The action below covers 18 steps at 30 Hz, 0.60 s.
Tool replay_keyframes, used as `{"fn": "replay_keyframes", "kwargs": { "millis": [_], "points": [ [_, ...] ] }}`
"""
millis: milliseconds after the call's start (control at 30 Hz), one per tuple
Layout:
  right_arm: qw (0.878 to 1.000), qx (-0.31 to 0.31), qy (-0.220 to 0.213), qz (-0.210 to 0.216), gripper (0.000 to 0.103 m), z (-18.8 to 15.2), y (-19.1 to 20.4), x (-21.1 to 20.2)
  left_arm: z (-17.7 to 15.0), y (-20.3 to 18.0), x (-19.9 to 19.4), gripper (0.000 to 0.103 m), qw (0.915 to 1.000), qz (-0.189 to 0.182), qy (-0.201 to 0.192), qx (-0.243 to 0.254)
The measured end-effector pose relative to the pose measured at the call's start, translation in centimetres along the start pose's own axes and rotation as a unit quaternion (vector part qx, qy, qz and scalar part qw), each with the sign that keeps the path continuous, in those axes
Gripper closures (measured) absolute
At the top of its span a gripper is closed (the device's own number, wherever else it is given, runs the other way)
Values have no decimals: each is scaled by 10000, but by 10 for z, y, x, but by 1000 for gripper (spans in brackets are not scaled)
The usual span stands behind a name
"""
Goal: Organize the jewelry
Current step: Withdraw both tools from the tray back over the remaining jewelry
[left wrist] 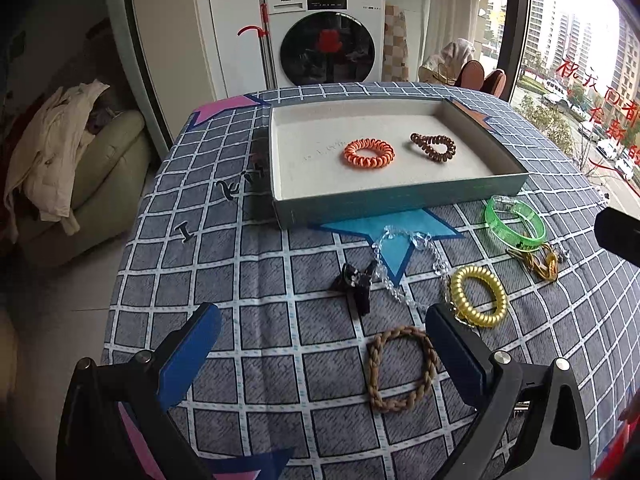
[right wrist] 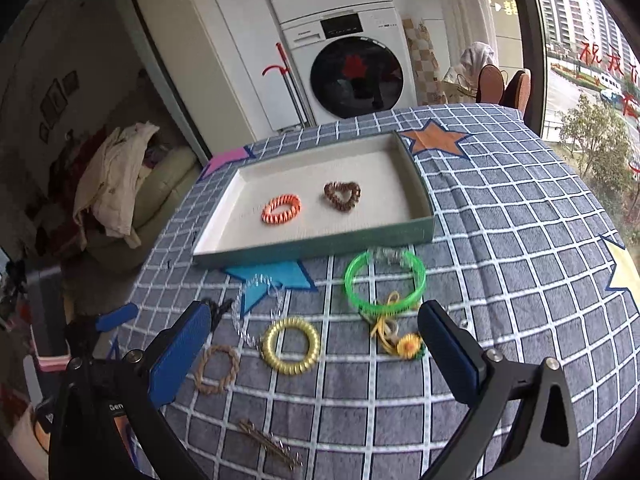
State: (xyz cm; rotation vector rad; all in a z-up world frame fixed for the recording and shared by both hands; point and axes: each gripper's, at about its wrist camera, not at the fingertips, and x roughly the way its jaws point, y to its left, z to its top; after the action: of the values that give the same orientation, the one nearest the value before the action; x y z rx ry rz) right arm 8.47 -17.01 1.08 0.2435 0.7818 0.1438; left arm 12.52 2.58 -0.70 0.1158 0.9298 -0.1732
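A shallow tray (left wrist: 400, 200) (right wrist: 312, 249) holds an orange spiral tie (left wrist: 369, 152) (right wrist: 281, 208) and a brown spiral tie (left wrist: 434, 147) (right wrist: 342, 196). In front of it on the cloth lie a green bangle (left wrist: 516, 220) (right wrist: 385, 282), a yellow spiral tie (left wrist: 478, 296) (right wrist: 291, 345), a braided tan ring (left wrist: 402, 368) (right wrist: 217, 369), a clear bead chain (left wrist: 408, 268) (right wrist: 256, 308), a black clip (left wrist: 356, 282) and a sunflower charm (left wrist: 540, 262) (right wrist: 406, 344). My left gripper (left wrist: 322, 318) is open and empty above the cloth. My right gripper (right wrist: 312, 316) is open and empty over the yellow tie.
Several hairpins (right wrist: 272, 446) lie near the cloth's front edge. A washing machine (left wrist: 326, 36) stands behind the table, a sofa with clothes (left wrist: 72, 160) to the left, a window (left wrist: 580, 80) to the right. The left gripper's finger (right wrist: 116, 316) shows at the right wrist view's left.
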Motion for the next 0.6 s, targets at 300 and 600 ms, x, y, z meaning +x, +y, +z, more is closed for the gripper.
{"fn": "replay_keyframes", "kwargs": {
  "millis": [300, 600],
  "points": [
    [9983, -124, 557, 96, 0, -42, 3, 4, -20, -2, -4, 0, 9999, -37, 90, -97],
    [9957, -380, 845, -80, 0, -78, 6, 3, -39, 0, -1, 0, 9997, 8, 206, -88]
  ]
}}
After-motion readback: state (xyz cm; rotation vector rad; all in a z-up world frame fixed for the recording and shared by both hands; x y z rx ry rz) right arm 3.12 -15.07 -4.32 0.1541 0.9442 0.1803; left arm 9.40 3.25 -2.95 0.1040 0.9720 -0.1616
